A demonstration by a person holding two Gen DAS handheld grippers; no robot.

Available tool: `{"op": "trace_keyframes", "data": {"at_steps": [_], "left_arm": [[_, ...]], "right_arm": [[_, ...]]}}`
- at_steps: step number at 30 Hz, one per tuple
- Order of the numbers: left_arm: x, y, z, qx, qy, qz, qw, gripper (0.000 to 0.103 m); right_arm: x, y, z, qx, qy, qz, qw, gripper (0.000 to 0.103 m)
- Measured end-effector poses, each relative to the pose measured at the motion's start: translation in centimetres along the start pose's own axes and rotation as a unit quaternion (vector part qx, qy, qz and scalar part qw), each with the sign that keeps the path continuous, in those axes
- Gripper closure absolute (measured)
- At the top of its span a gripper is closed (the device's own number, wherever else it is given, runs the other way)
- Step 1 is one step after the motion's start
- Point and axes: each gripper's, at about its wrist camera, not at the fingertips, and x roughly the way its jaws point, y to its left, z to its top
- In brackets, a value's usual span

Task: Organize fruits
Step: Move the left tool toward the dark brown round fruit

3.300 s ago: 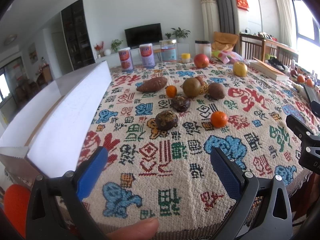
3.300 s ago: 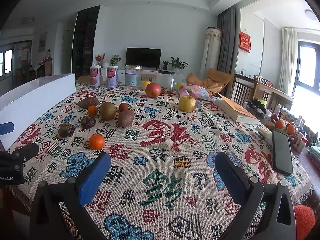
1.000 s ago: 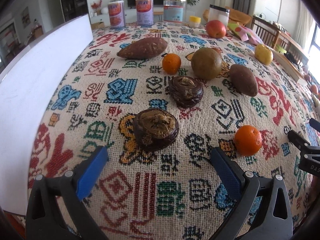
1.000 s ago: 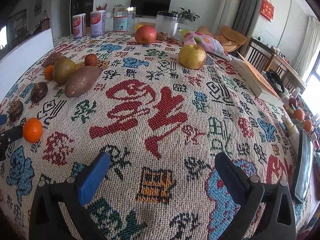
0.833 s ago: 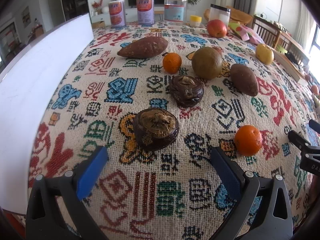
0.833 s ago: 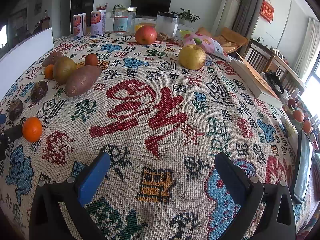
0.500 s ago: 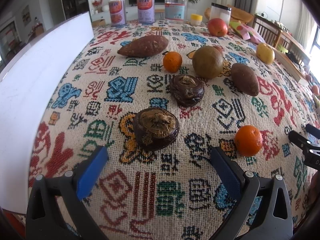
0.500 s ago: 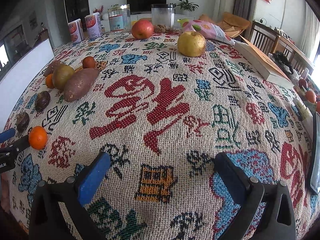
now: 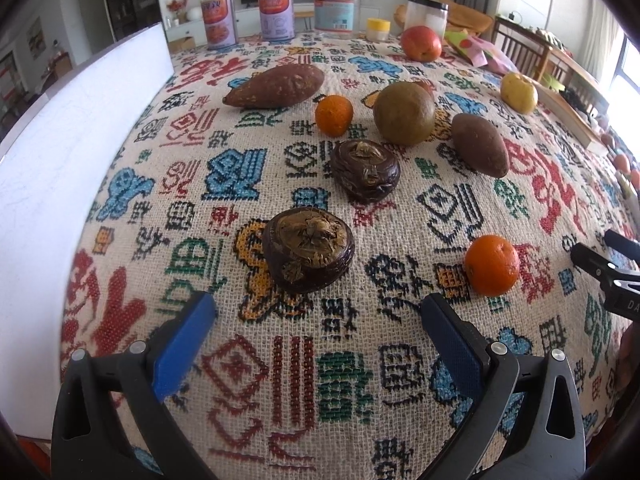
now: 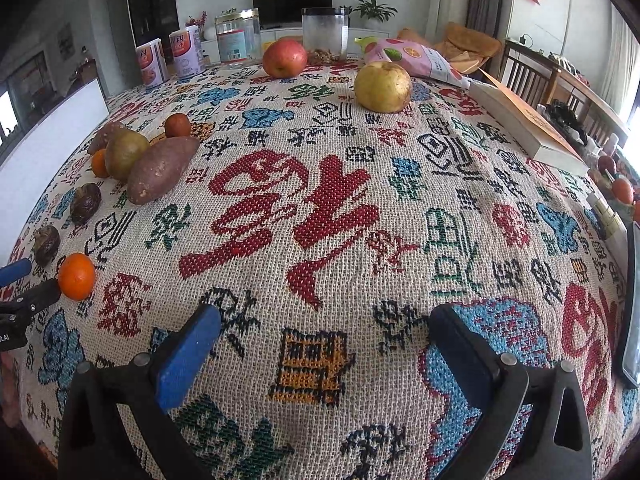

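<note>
A table under a woven, character-patterned tablecloth (image 9: pixel 248 380) carries two sweet potatoes (image 9: pixel 276 86), two tangerines (image 9: pixel 491 265), two dark wrinkled fruits (image 9: pixel 308 255), a red apple (image 10: pixel 284 57) – plus a book (image 10: pixel 528 124) and canisters (image 9: pixel 219 22).

Both units same build: left gripper (image 9: pixel 316 334) and right gripper (image 10: pixel 324 340) have black plastic triangular-cutout finger frames, blue rectangular pads (image 9: pixel 182 346), silver screws at the pad mounts, white partial lettering on the body seen from the other camera.
</note>
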Motion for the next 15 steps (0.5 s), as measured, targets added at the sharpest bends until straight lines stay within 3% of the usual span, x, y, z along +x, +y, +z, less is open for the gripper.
{"op": "trace_keyframes", "data": {"at_steps": [15], "left_arm": [[-0.17,0.16,-0.12,0.014,0.003,-0.011,0.9998,0.001]], "right_arm": [[0.0,0.01,-0.02,0.0,0.0,0.0,1.0,0.0]]}}
